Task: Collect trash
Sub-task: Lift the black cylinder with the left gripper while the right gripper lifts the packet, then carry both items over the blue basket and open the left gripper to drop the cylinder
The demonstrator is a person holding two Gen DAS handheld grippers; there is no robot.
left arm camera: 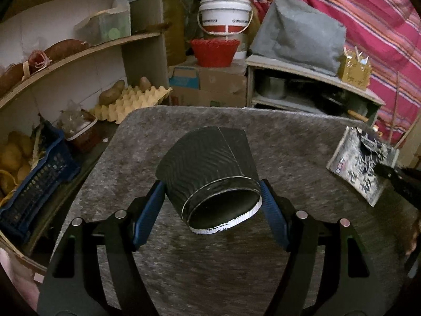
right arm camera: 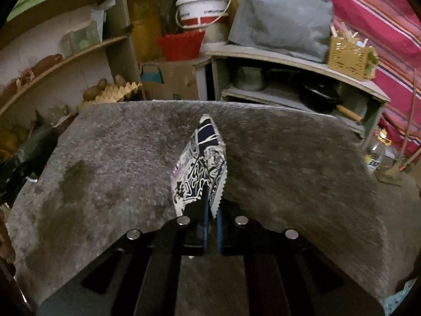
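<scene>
In the left wrist view a black ribbed paper cup [left arm camera: 208,168] lies on its side between my left gripper's [left arm camera: 212,192] blue fingers [left arm camera: 155,197], which press its base from both sides. It is held over the grey fuzzy table [left arm camera: 184,263]. A black-and-white patterned wrapper [left arm camera: 360,163] shows at the right, pinched by the other gripper. In the right wrist view my right gripper [right arm camera: 211,210] is shut on that wrapper [right arm camera: 200,168], which stands up edge-on above the table [right arm camera: 105,171].
Behind the table stand shelves with potatoes and an egg tray [left arm camera: 131,100], a blue crate [left arm camera: 34,184], cardboard boxes, a red basket [left arm camera: 213,52], a white bucket [left arm camera: 223,15], and a low shelf [right arm camera: 289,84] with pots. A striped red cloth hangs at right.
</scene>
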